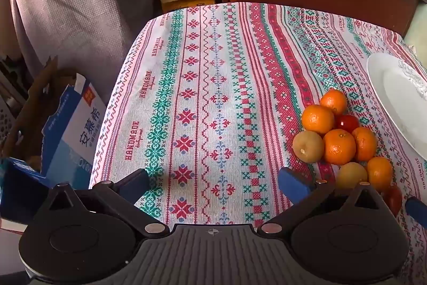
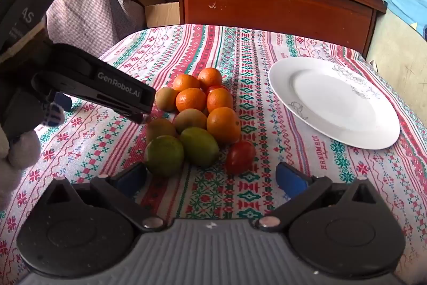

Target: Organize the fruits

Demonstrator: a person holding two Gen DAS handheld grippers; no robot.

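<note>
fruit pile (image 2: 197, 119) sits on the tablecloth (image 2: 267, 178) just left of the empty plate (image 2: 333, 100).
left gripper (image 1: 213, 184) and right gripper (image 2: 210, 178) both gape wide, holding nothing. oranges look firm and light; the tomato (image 2: 239, 156) looks soft, slick, likely to roll; best pinched gently across its middle.

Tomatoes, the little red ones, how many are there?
2. One tomato lies at the near right edge of the fruit pile, closest to the right gripper. The other tomato peeks out between oranges farther back. More may hide underneath.
</note>
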